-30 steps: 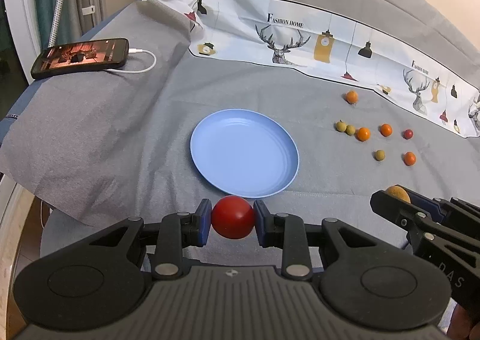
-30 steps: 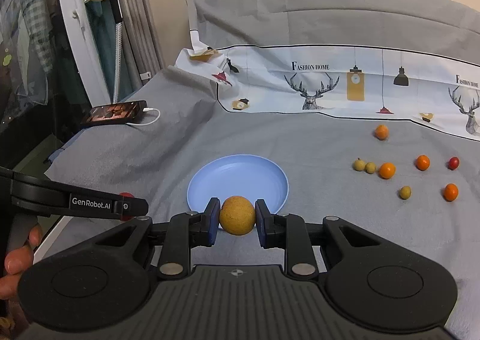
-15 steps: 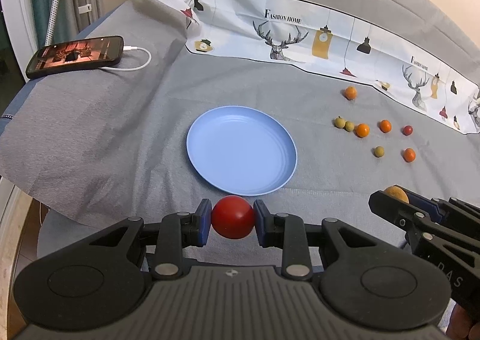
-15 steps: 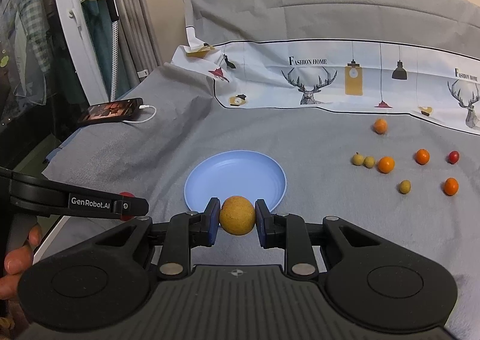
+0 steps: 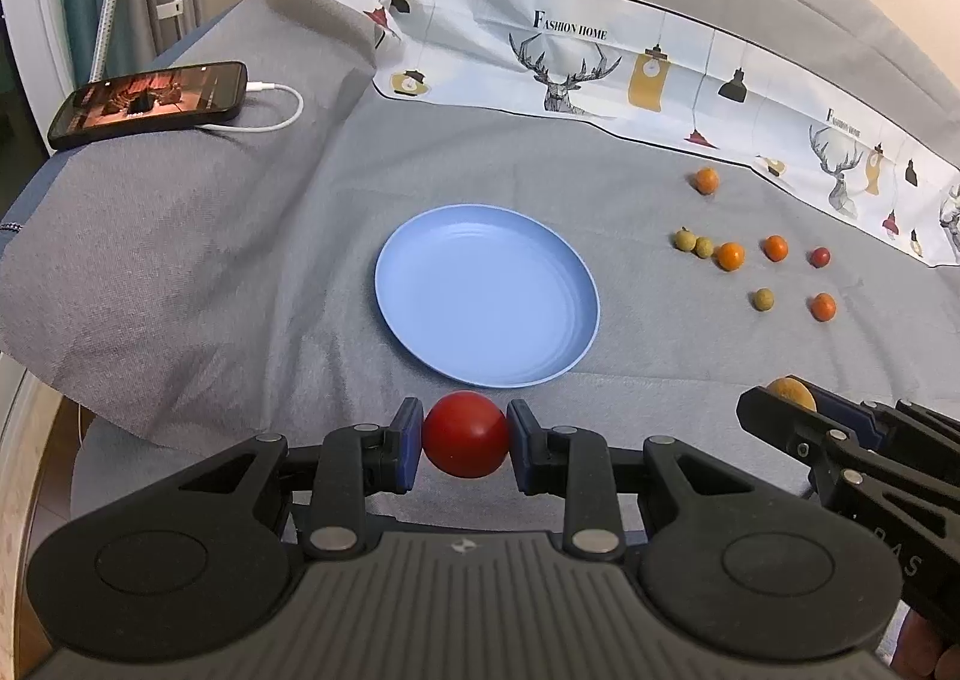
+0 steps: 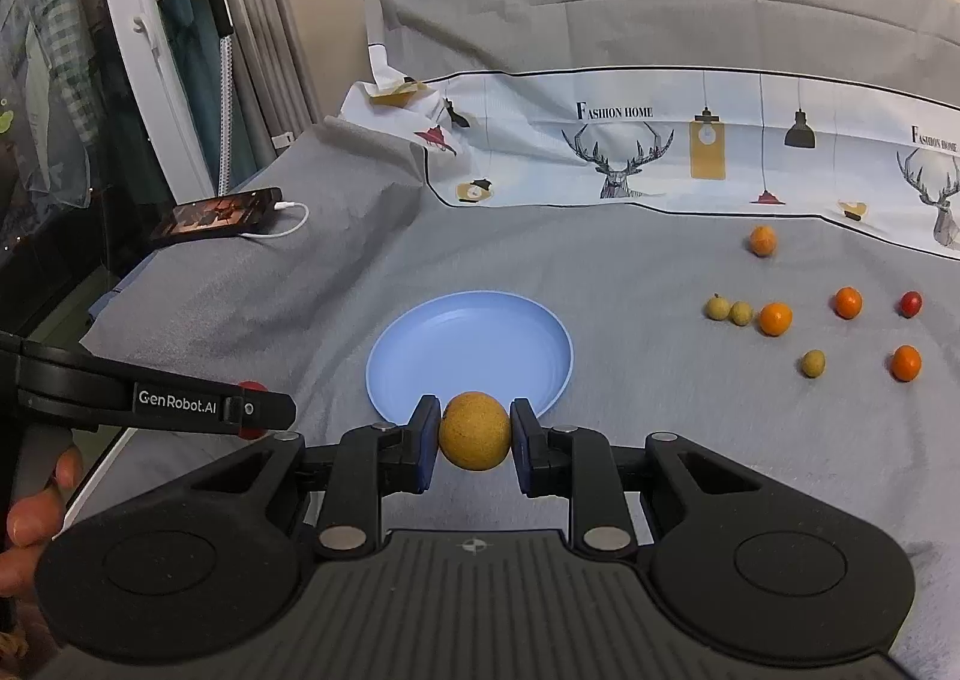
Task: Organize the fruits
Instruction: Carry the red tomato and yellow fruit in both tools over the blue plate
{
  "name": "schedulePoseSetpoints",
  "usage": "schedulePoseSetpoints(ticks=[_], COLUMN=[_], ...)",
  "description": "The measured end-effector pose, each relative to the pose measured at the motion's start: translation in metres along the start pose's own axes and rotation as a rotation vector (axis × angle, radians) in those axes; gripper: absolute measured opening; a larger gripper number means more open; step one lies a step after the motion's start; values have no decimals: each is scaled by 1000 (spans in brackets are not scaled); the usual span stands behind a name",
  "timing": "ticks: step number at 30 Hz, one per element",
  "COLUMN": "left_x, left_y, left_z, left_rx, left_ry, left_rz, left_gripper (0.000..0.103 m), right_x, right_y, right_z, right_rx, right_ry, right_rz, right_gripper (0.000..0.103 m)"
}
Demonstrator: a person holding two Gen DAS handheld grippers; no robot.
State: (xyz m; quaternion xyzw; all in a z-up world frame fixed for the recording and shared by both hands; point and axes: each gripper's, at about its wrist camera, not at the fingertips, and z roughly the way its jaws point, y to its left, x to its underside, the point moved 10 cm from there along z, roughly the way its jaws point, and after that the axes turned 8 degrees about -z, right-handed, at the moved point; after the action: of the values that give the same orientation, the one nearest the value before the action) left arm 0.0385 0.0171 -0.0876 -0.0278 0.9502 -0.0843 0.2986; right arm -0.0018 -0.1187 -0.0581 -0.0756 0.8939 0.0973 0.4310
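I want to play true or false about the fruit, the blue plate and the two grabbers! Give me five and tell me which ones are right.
1. The left gripper is holding a red fruit. True.
2. The right gripper is empty. False: it is shut on a yellow-brown fruit.
3. The blue plate already has fruit on it. False: nothing lies on it.
4. A phone with a white cable plugged in lies on the grey cloth. True.
5. All the small fruits on the cloth are orange. False: some are orange, some yellow-green, and one is dark red.
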Motion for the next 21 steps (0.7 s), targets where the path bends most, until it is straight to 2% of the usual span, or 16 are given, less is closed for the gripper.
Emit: schedulePoseSetpoints(ticks=[10, 15, 21], left_x=[-23, -44, -68], left_y=[1, 1, 4], left_z=[32, 70, 118], left_rx=[-2, 34, -19], left_ry=[23, 93, 95], left_rz=[-6, -32, -7], left_gripper=[33, 33, 33], right_x=[-7, -9, -6], right_y=[-9, -15, -25], right_z=[38, 73, 123], right_rx=[26, 38, 41], right_ry=[29, 60, 116], right_rz=[13, -10, -33], right_gripper=[26, 26, 26])
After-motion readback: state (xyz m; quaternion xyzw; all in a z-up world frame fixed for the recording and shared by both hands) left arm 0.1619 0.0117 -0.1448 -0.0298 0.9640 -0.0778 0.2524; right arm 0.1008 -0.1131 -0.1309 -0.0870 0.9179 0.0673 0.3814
